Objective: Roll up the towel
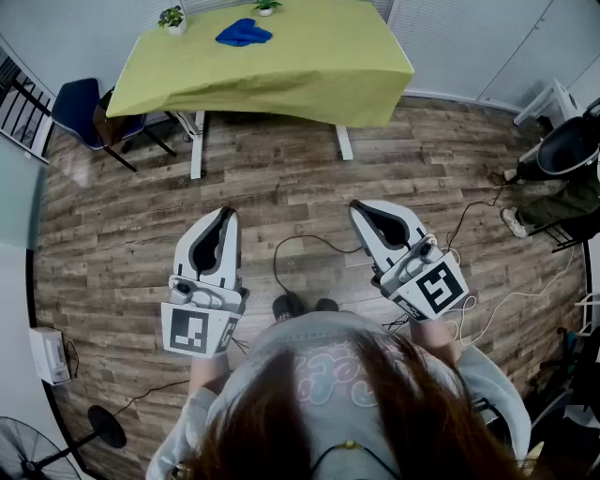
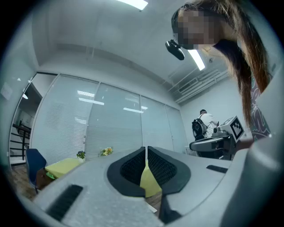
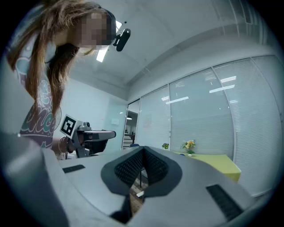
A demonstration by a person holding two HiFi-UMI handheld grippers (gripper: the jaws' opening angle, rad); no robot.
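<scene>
The blue towel (image 1: 244, 34) lies crumpled on the yellow-green table (image 1: 309, 66), well ahead of both grippers and more on the left gripper's side, close to the table's far edge. Two small potted plants (image 1: 172, 19) stand just beyond it along that edge.

The left gripper (image 1: 228, 215) and right gripper (image 1: 360, 208) are held side by side in front of the person's chest, well apart from each other and roughly level. Both point toward the table with their tips leaning slightly inward. Each gripper view shows its jaws pressed together with nothing between them.

A broad stretch of wooden floor (image 1: 281, 178) lies between the gripper tips and the table's near edge. A cable (image 1: 300, 246) loops on it between the two grippers. A blue chair (image 1: 80, 105) stands at the table's end, ahead and left of the left gripper. Another person (image 1: 562, 164) is ahead and right of the right gripper.
</scene>
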